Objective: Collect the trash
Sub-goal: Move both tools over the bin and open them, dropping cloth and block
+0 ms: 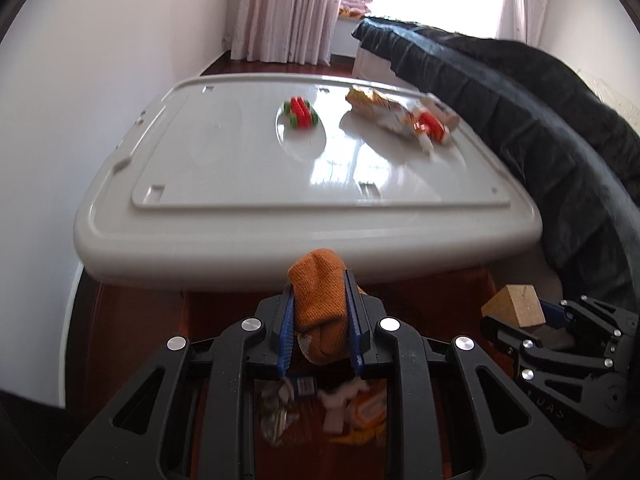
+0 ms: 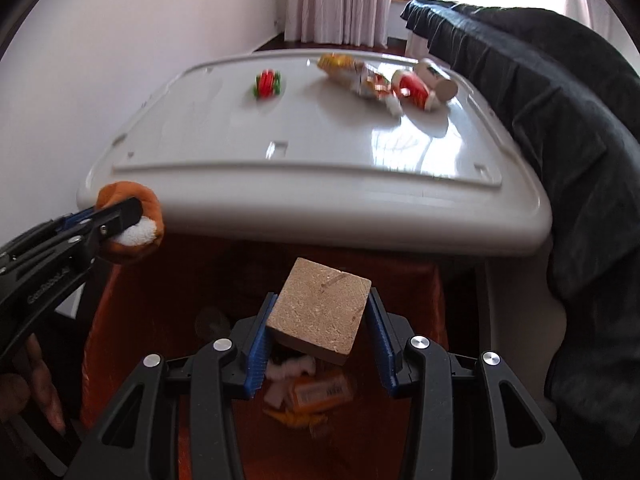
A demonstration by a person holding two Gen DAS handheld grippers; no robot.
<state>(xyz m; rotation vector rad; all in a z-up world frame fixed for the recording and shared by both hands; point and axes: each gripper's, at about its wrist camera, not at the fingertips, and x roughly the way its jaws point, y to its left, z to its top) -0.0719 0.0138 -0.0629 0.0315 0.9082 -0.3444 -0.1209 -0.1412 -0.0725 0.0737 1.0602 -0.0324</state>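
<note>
My left gripper (image 1: 318,280) is shut on an orange knitted sock (image 1: 320,312) and holds it over a red bin (image 1: 476,280) below the table's front edge. It also shows in the right wrist view (image 2: 134,210) at the left. My right gripper (image 2: 322,298) is shut on a tan wooden block (image 2: 320,316) over the same bin (image 2: 420,280); the block also shows in the left wrist view (image 1: 514,306). Trash (image 2: 308,388) lies at the bin's bottom. Snack wrappers (image 1: 400,116) and a cardboard tube (image 2: 436,78) lie on the grey table (image 1: 240,184).
A red and green toy (image 1: 300,114) sits on the table's far middle. A dark blanket (image 1: 540,120) drapes along the right side. A white wall (image 1: 80,80) is at the left, curtains (image 1: 288,8) behind.
</note>
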